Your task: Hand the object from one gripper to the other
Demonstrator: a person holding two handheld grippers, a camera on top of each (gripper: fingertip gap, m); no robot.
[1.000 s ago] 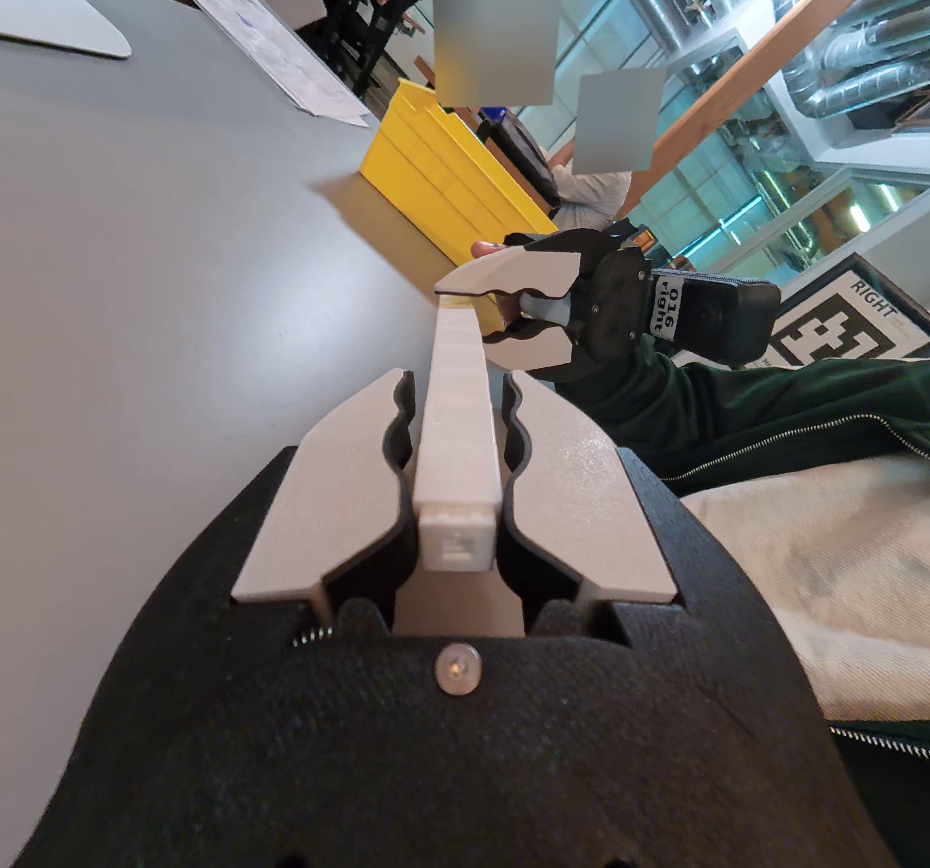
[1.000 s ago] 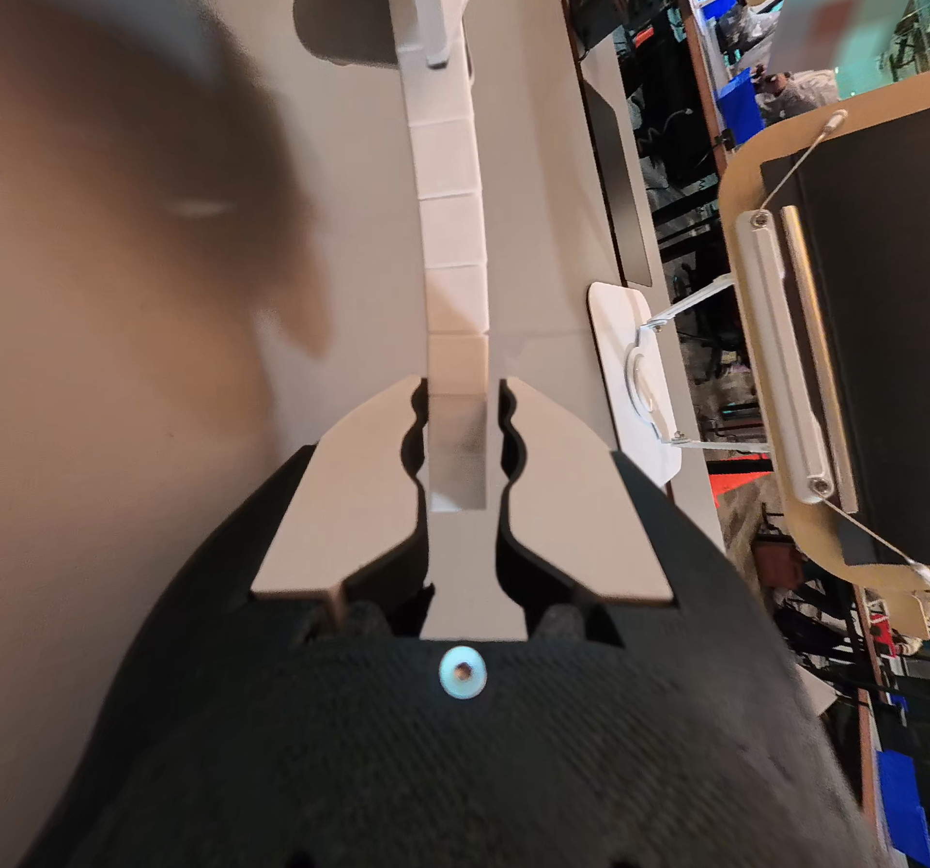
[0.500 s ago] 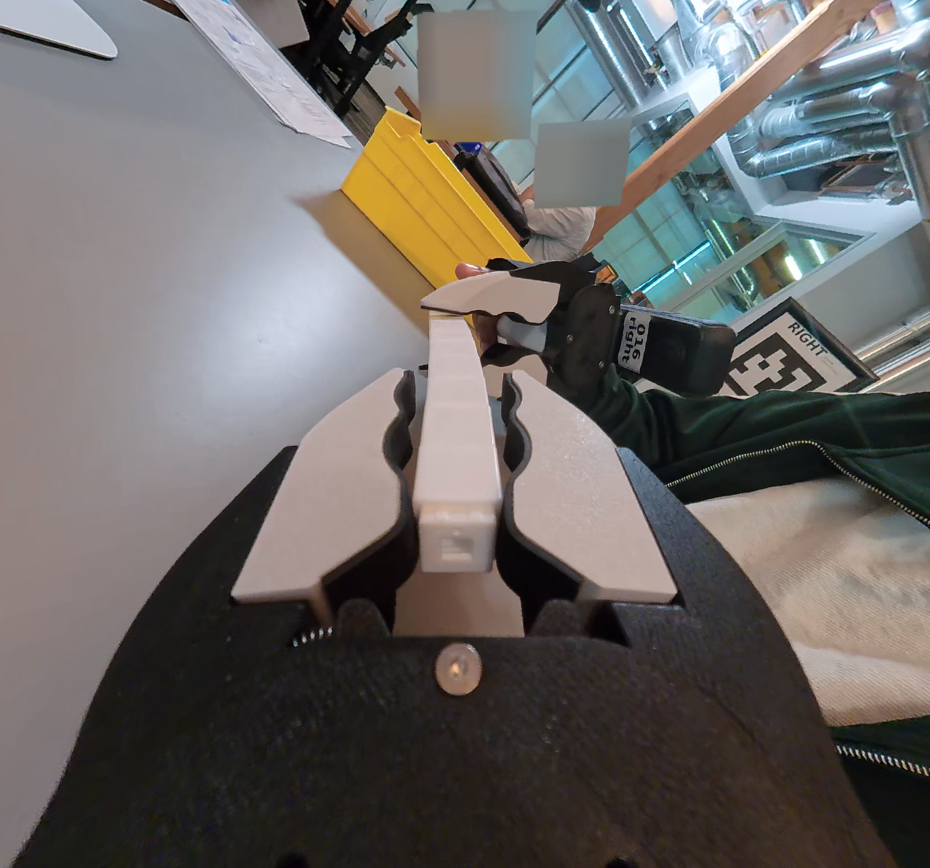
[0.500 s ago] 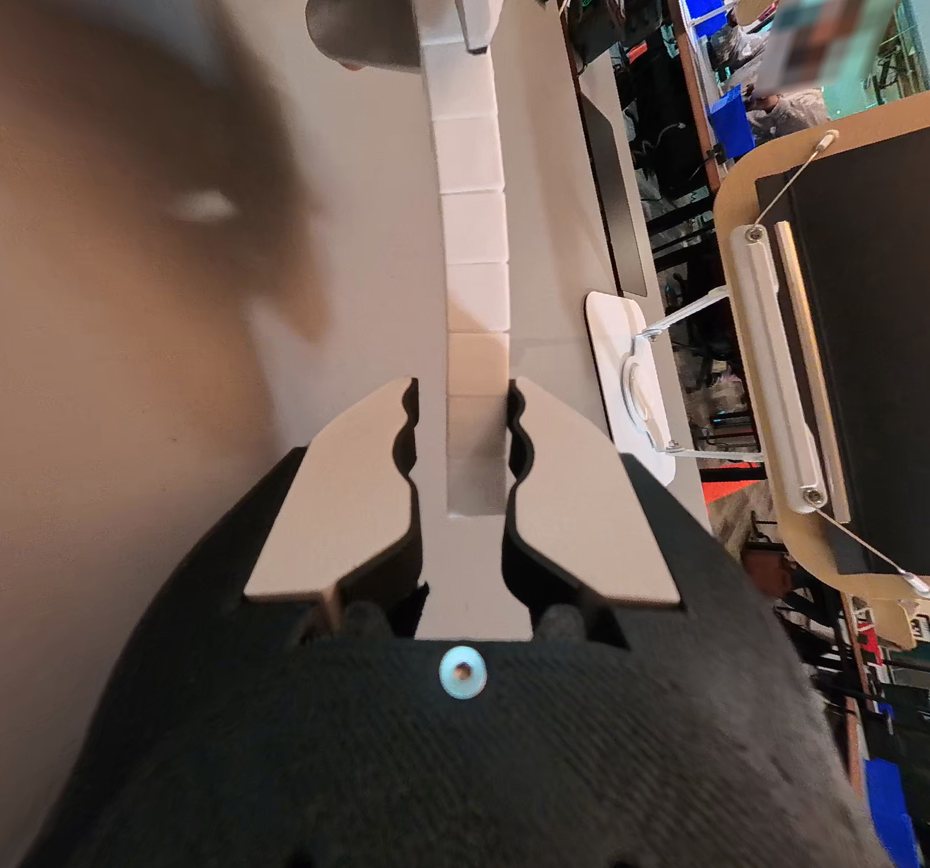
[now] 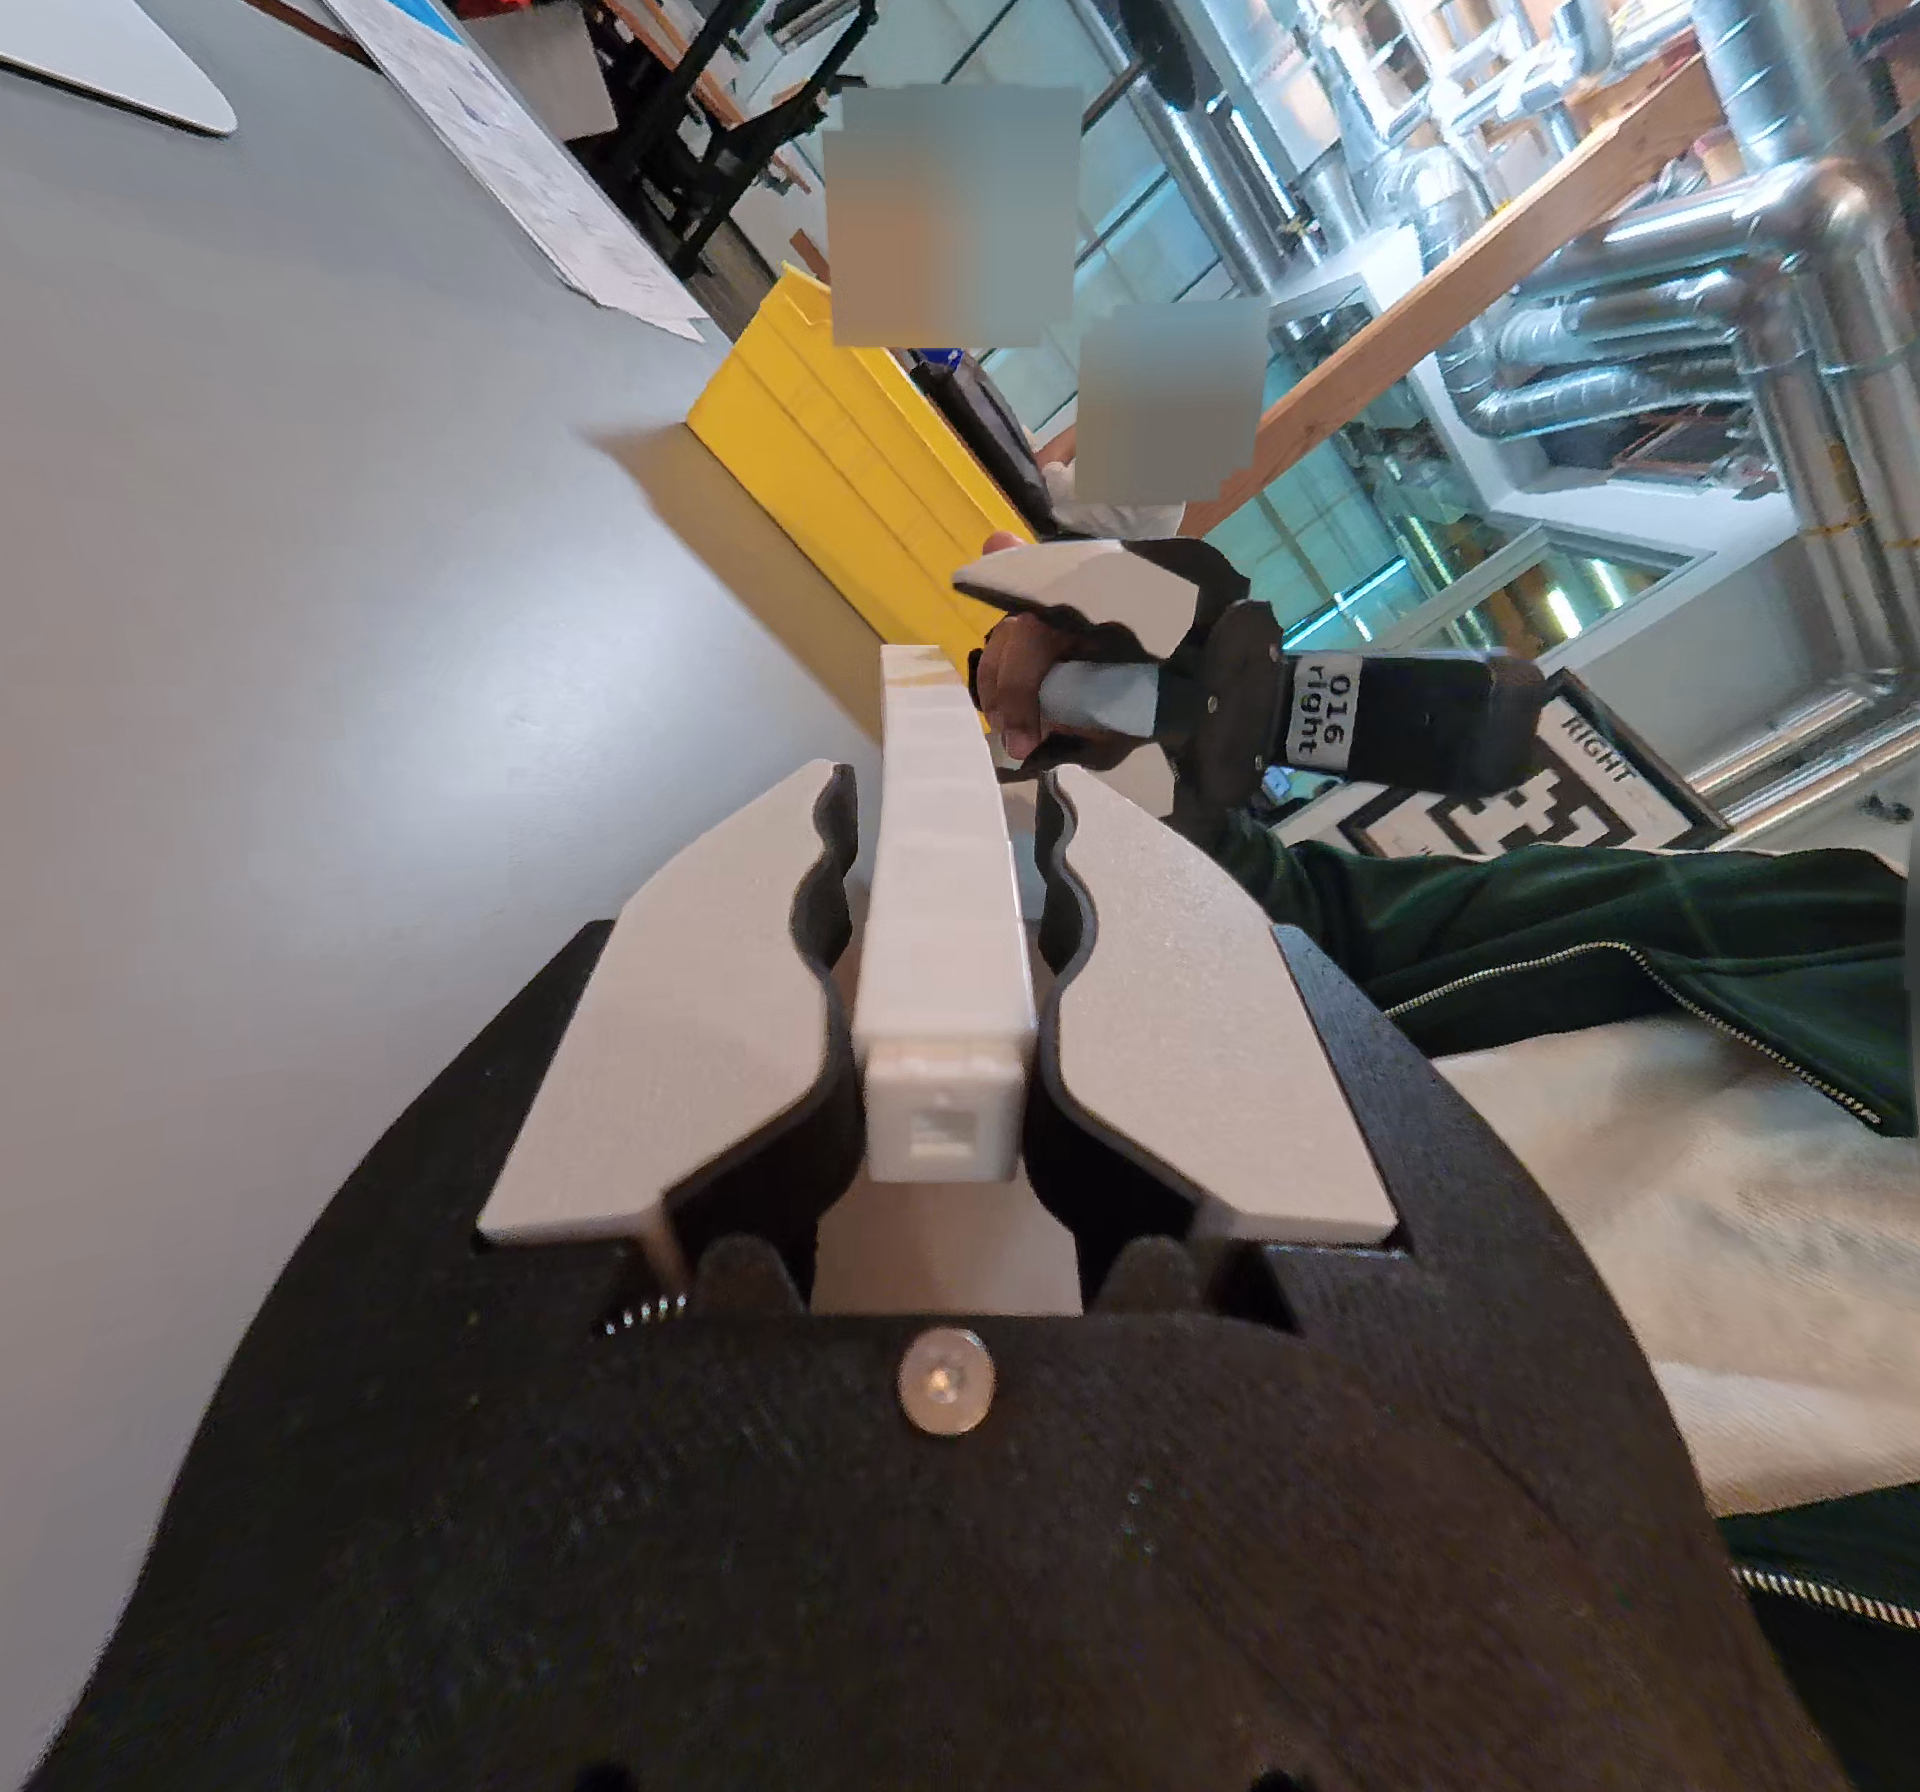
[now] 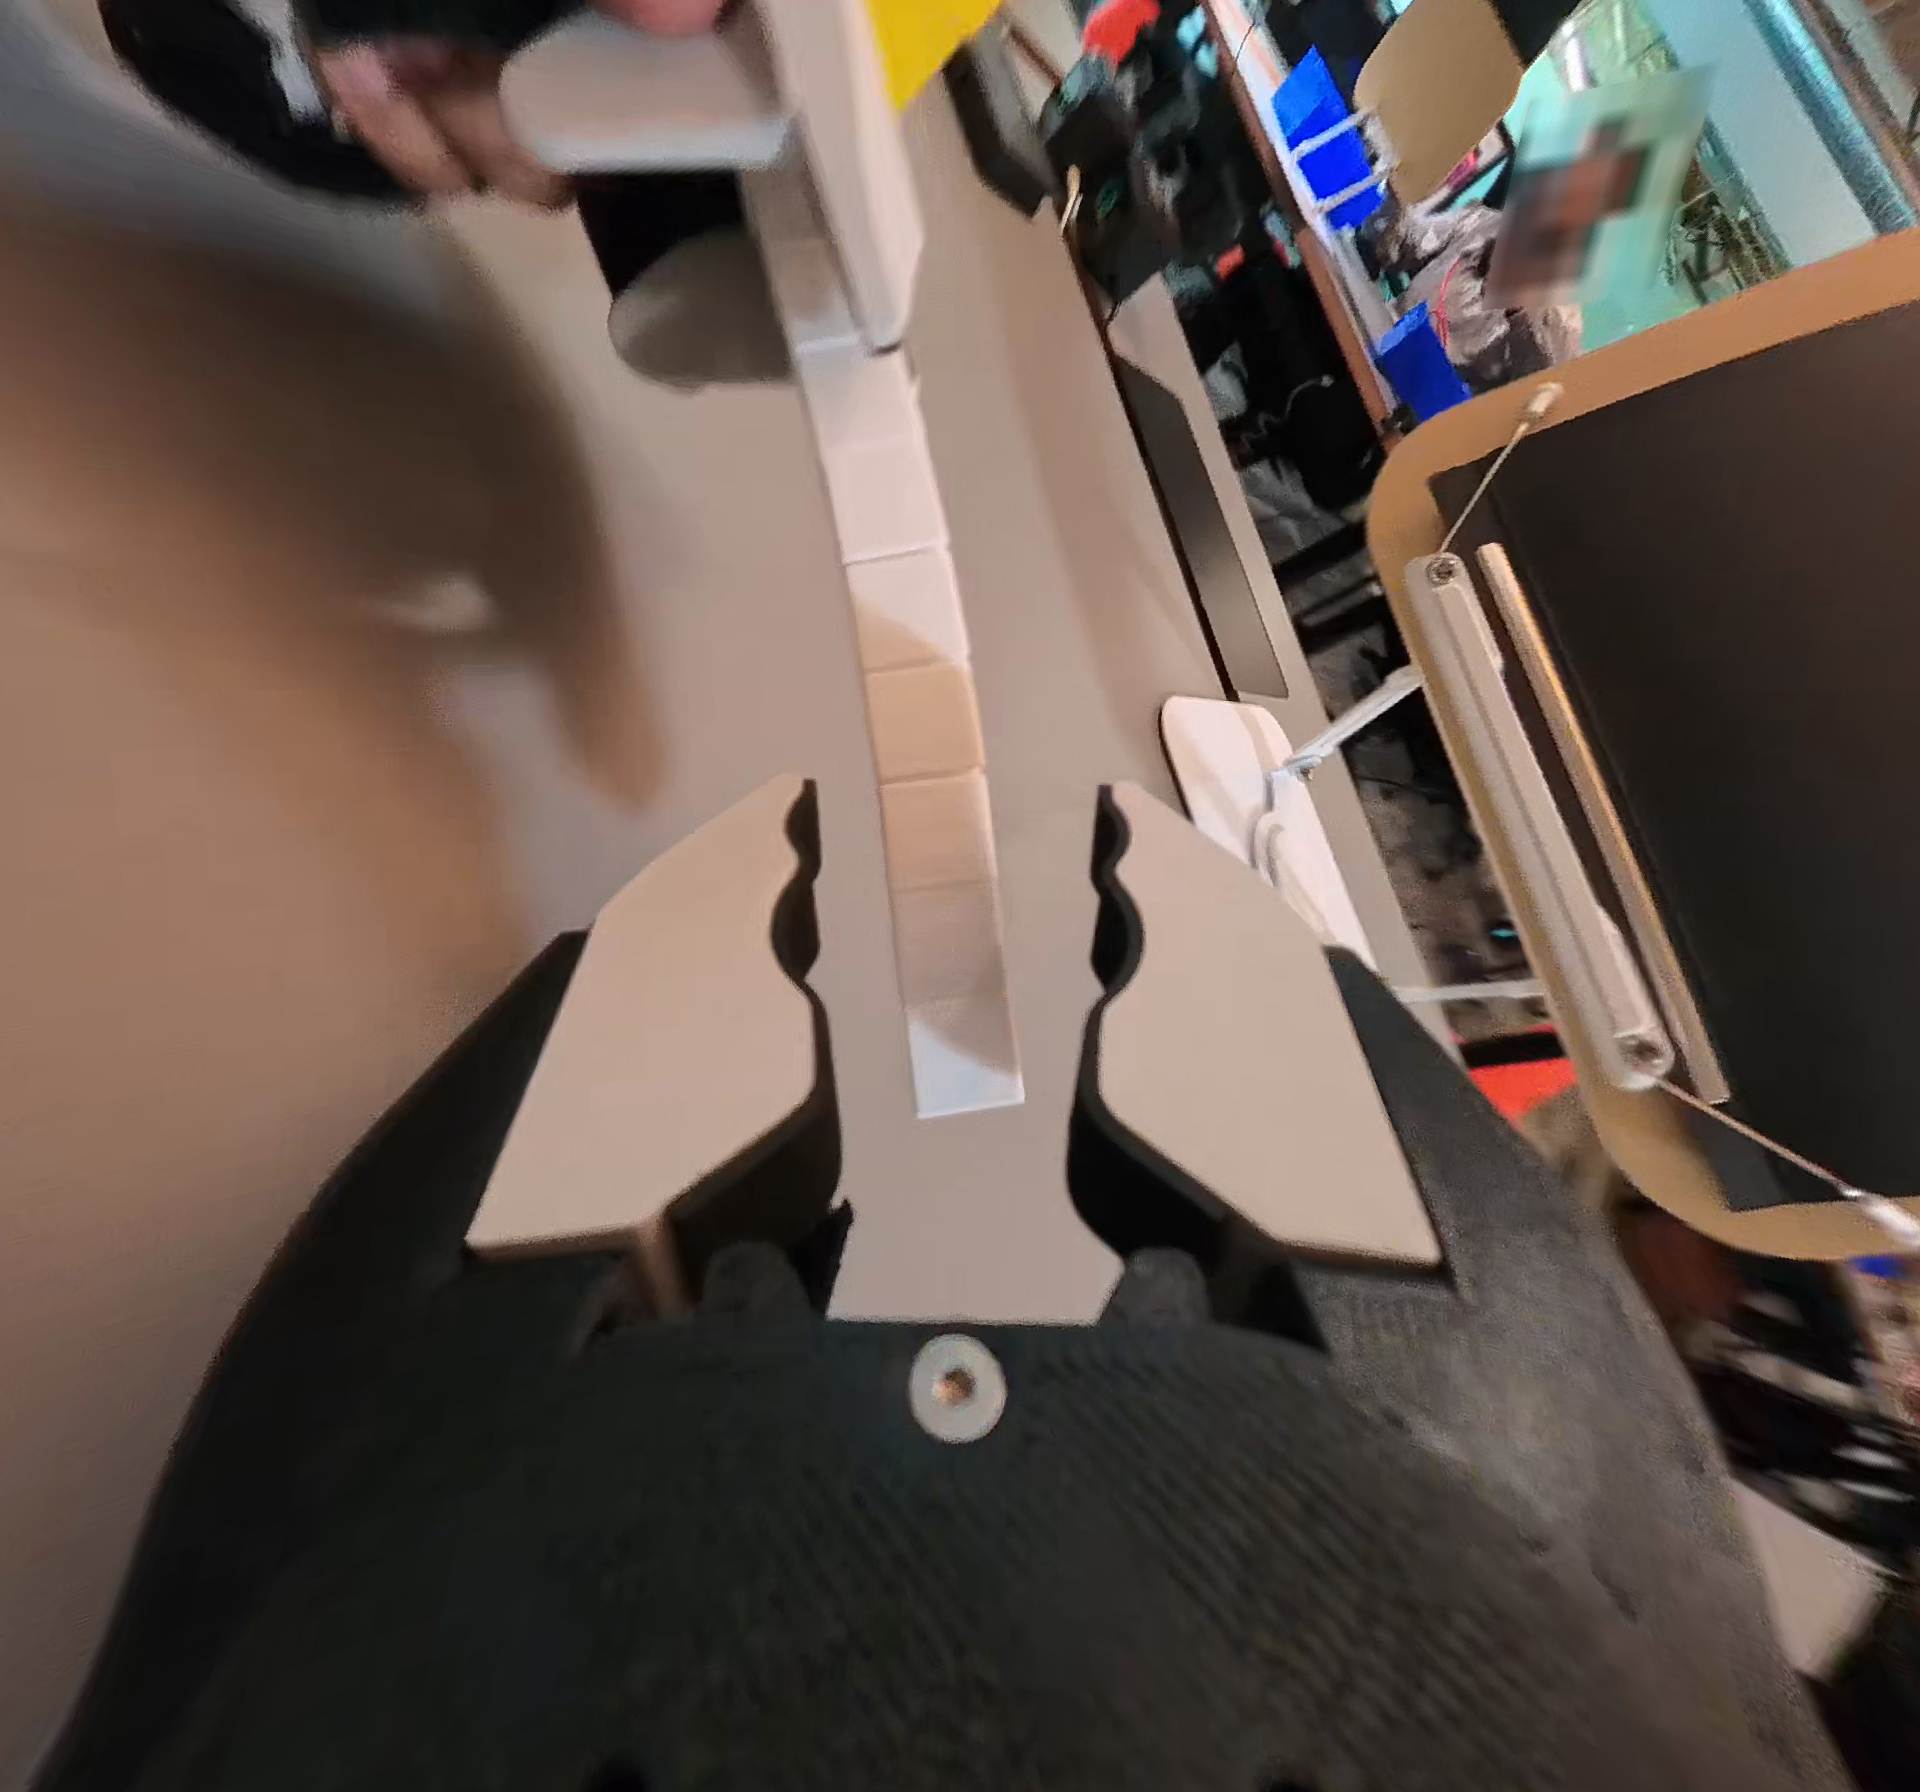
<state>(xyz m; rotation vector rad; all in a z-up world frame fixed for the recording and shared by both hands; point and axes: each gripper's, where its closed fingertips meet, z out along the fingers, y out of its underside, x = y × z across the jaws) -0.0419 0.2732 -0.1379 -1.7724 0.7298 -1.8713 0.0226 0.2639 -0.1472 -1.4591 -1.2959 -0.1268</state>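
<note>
Left wrist view: left gripper (image 5: pixel 943 869) clamped on white segmented bar (image 5: pixel 940 921); right gripper (image 5: pixel 1013 662) at 1 o'clock, spread.

Right wrist view: right gripper (image 6: pixel 956 828) spread wide, bar (image 6: pixel 925 807) loose between fingers (image 6: pixel 665 1004); advisable: withdraw straight back, no sideways brush.

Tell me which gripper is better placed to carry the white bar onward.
Left. The left gripper is clamped on the white bar; the right gripper stands open, its fingers clear of the bar.
</note>
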